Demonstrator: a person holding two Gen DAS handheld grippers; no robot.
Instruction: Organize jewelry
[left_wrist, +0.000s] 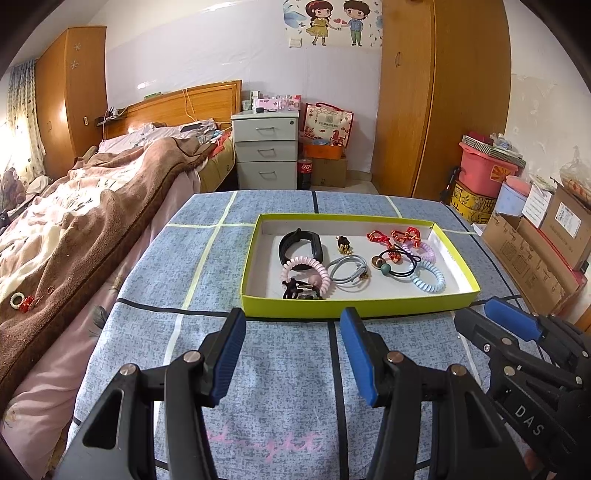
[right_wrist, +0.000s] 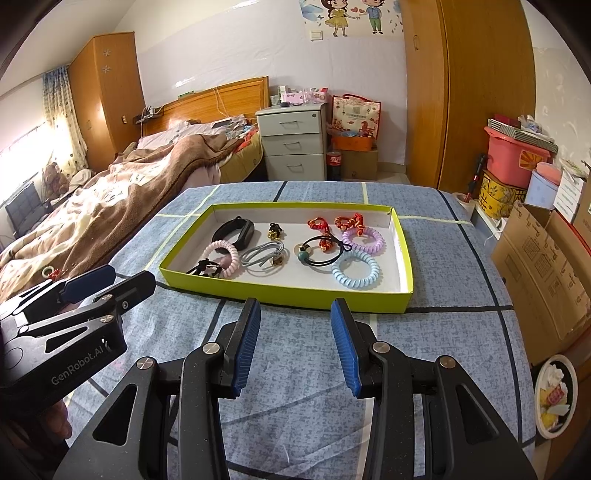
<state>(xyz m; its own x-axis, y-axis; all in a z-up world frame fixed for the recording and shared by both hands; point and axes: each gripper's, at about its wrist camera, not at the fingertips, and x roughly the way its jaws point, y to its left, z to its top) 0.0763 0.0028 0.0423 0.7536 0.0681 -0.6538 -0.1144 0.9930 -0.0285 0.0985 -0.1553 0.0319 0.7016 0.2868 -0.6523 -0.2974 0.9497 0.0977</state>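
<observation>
A yellow-green box lid (left_wrist: 354, 307) (right_wrist: 280, 293) lies on the blue tablecloth and holds several pieces: a black band (left_wrist: 301, 245) (right_wrist: 236, 230), a pink coil tie (left_wrist: 306, 273) (right_wrist: 221, 258), a grey tie (left_wrist: 347, 273) (right_wrist: 262, 258), a blue coil tie (left_wrist: 428, 278) (right_wrist: 352, 271), a purple coil tie (right_wrist: 364, 240), red knotted charms (left_wrist: 395, 236) (right_wrist: 336, 223). My left gripper (left_wrist: 293, 328) is open and empty, just short of the lid's near edge. My right gripper (right_wrist: 295, 317) is open and empty too, beside it. Each shows at the edge of the other's view.
A bed with a brown blanket (left_wrist: 92, 229) runs along the table's left; a white ring and red charm (left_wrist: 20, 301) lie on it. Cardboard boxes (left_wrist: 535, 258) stand to the right. A drawer cabinet (left_wrist: 266, 147) and wardrobe stand behind.
</observation>
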